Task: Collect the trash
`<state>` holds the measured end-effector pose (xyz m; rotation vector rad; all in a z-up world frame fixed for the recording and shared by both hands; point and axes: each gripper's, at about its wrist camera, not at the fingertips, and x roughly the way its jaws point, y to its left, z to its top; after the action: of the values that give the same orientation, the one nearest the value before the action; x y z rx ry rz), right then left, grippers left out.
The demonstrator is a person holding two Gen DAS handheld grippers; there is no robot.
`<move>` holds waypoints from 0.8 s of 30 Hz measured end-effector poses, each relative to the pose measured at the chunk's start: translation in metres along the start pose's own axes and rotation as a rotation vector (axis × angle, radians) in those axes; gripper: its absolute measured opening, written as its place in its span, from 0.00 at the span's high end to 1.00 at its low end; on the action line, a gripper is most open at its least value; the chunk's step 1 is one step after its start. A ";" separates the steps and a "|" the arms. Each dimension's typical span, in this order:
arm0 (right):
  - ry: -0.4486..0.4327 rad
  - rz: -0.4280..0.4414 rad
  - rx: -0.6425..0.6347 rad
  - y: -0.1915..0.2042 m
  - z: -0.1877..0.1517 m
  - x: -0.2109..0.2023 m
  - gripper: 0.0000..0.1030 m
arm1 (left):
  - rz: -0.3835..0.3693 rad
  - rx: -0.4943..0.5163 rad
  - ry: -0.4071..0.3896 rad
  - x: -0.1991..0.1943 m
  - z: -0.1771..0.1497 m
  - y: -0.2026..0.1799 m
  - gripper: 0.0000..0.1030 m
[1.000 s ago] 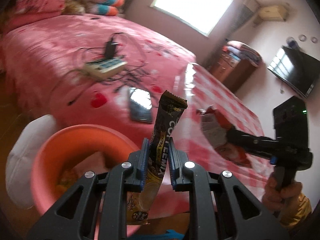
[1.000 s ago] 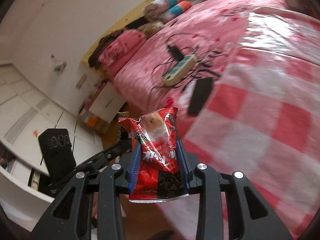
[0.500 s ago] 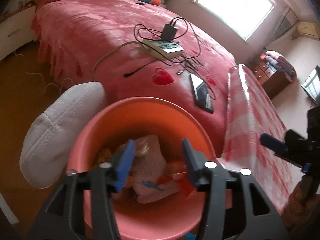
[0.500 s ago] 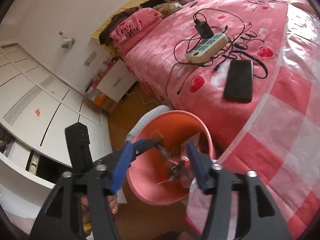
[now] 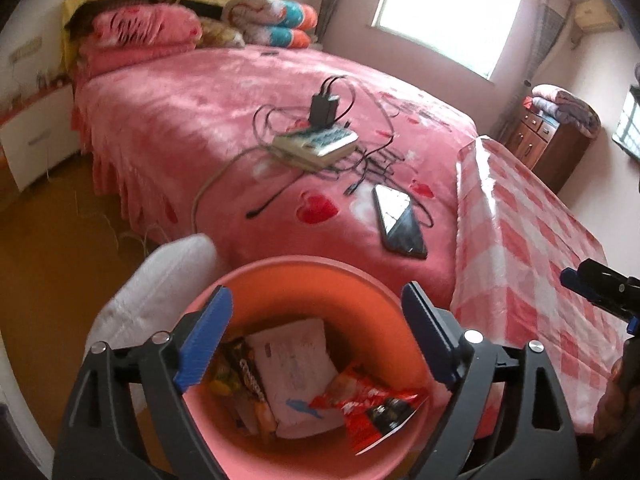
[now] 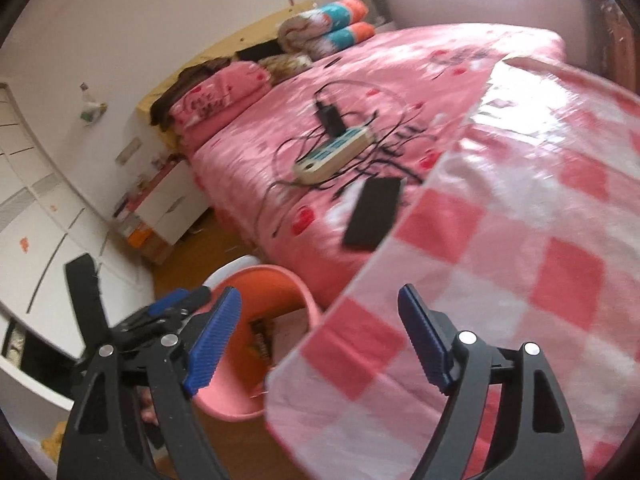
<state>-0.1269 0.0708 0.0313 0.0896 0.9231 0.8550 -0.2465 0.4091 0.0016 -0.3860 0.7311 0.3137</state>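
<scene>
Left gripper (image 5: 316, 336) jaws spread wide, nothing between them, hanging directly over the pink bin (image 5: 280, 276). Blue pads (image 5: 204, 340) frame the bin mouth in the left wrist view.

Right gripper (image 6: 320, 336) also spread wide and holding nothing, over the edge of the pink-and-white checked cloth (image 6: 520, 264), with the bin (image 6: 296, 292) just below and to its left. Left gripper shows in the right wrist view too (image 6: 176, 308), beside the bin rim.

Trash sits inside the bin: red snack wrapper (image 5: 372, 404) lying on the right side, brown coffee-mix sachet (image 5: 250, 376) on the left, white paper packet (image 5: 296, 364) between them, touching both. Some yellow packaging under the sachet, too blurred to identify.

White cushion (image 5: 160, 288) touches the bin's left rim. Bin stands on the wooden floor (image 5: 52, 248) against the foot of the bed (image 5: 192, 120).

On the pink bedspread: black phone (image 5: 400, 216) near the edge above the bin, power strip (image 5: 316, 144) with a black charger (image 5: 326, 106) plugged in, tangled cables (image 5: 372, 160) around both. Checked cloth (image 5: 532, 240) lies just right of the phone.
</scene>
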 end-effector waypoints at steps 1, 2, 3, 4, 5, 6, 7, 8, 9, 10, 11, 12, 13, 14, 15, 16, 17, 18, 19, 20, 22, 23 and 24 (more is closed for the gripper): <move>-0.020 -0.020 -0.003 -0.004 0.001 -0.006 0.22 | 0.007 0.018 -0.024 -0.004 0.004 -0.007 0.11; -0.042 -0.044 -0.003 -0.007 0.001 -0.013 0.22 | 0.004 0.029 -0.042 -0.007 0.006 -0.012 0.10; -0.061 -0.066 -0.002 -0.012 0.001 -0.020 0.22 | -0.001 0.039 -0.055 -0.010 0.009 -0.016 0.10; -0.070 -0.078 0.000 -0.015 0.002 -0.023 0.22 | -0.010 0.052 -0.071 -0.014 0.012 -0.024 0.10; -0.081 -0.099 0.006 -0.019 0.001 -0.029 0.22 | -0.019 0.056 -0.078 -0.016 0.014 -0.028 0.09; -0.088 -0.116 0.011 -0.022 0.001 -0.033 0.22 | -0.033 0.058 -0.085 -0.018 0.016 -0.035 0.09; -0.098 -0.134 0.018 -0.026 0.001 -0.038 0.21 | -0.042 0.060 -0.088 -0.018 0.018 -0.039 0.09; -0.107 -0.149 0.024 -0.031 0.000 -0.043 0.20 | -0.052 0.066 -0.094 -0.020 0.020 -0.046 0.09; -0.112 -0.161 0.029 -0.035 0.000 -0.047 0.17 | -0.060 0.072 -0.098 -0.020 0.021 -0.052 0.09; -0.120 -0.176 0.034 -0.039 -0.001 -0.052 0.16 | -0.067 0.081 -0.101 -0.021 0.023 -0.059 0.08; -0.129 -0.190 0.041 -0.044 -0.002 -0.057 0.15 | -0.072 0.090 -0.104 -0.022 0.024 -0.066 0.08; -0.137 -0.195 0.046 -0.048 -0.003 -0.062 0.15 | -0.076 0.096 -0.105 -0.023 0.026 -0.073 0.08; -0.149 -0.201 0.053 -0.053 -0.004 -0.069 0.15 | -0.086 0.108 -0.111 -0.024 0.027 -0.081 0.08; -0.156 -0.209 0.056 -0.056 -0.004 -0.073 0.15 | -0.092 0.117 -0.113 -0.024 0.028 -0.088 0.07; -0.168 -0.221 0.060 -0.060 -0.005 -0.079 0.15 | -0.094 0.128 -0.115 -0.025 0.029 -0.096 0.07; -0.178 -0.228 0.063 -0.061 -0.005 -0.084 0.15 | -0.097 0.137 -0.117 -0.026 0.030 -0.103 0.07; -0.191 -0.237 0.067 -0.065 -0.006 -0.091 0.15 | -0.103 0.143 -0.120 -0.027 0.030 -0.109 0.07; -0.200 -0.243 0.071 -0.067 -0.006 -0.095 0.15 | -0.113 0.147 -0.123 -0.027 0.030 -0.114 0.07; -0.210 -0.252 0.073 -0.068 -0.007 -0.101 0.15 | -0.129 0.149 -0.126 -0.028 0.031 -0.122 0.06; -0.222 -0.264 0.074 -0.070 -0.008 -0.108 0.15 | -0.139 0.151 -0.126 -0.030 0.031 -0.126 0.06; -0.240 -0.289 0.073 -0.073 -0.010 -0.118 0.15 | -0.158 0.162 -0.128 -0.031 0.032 -0.139 0.06; -0.251 -0.304 0.073 -0.075 -0.011 -0.124 0.15 | -0.166 0.173 -0.132 -0.033 0.032 -0.148 0.06; -0.259 -0.315 0.073 -0.077 -0.013 -0.128 0.15 | -0.175 0.183 -0.134 -0.034 0.032 -0.155 0.06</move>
<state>-0.1288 -0.0721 0.0768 0.1115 0.7007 0.5032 -0.1881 0.2813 0.0829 -0.2505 0.5849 0.1047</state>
